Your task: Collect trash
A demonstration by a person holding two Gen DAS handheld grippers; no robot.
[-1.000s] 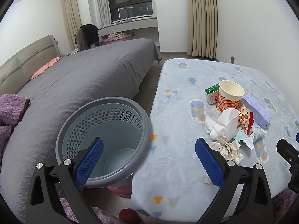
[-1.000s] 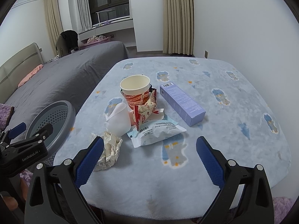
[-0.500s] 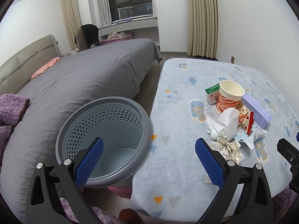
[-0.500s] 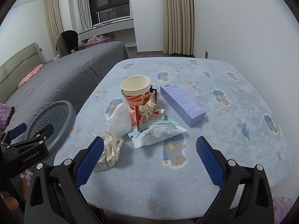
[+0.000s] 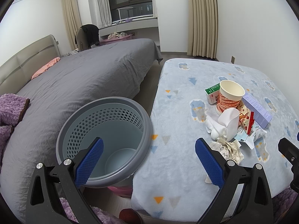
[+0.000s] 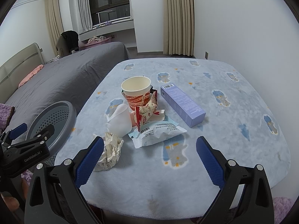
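A pile of trash lies on the blue-clothed table (image 6: 214, 160): a paper cup (image 6: 136, 91), a purple box (image 6: 182, 104), a red snack wrapper (image 6: 146, 112), a white plastic pouch (image 6: 158, 133), a clear plastic cup (image 6: 119, 120) and crumpled paper (image 6: 110, 149). A green carton (image 5: 212, 93) shows behind the cup in the left wrist view. A grey perforated bin (image 5: 106, 136) stands left of the table. My left gripper (image 5: 149, 160) is open and empty over the bin's edge. My right gripper (image 6: 149, 160) is open and empty, near the pouch and crumpled paper.
A grey bed (image 5: 78, 78) lies to the left of the bin. A purple fluffy blanket (image 5: 9, 110) sits at the far left. White walls and curtains (image 6: 177, 18) stand behind the table.
Both grippers have barely moved; the right one has crept slightly closer to the trash pile. Nothing was taken hold of.
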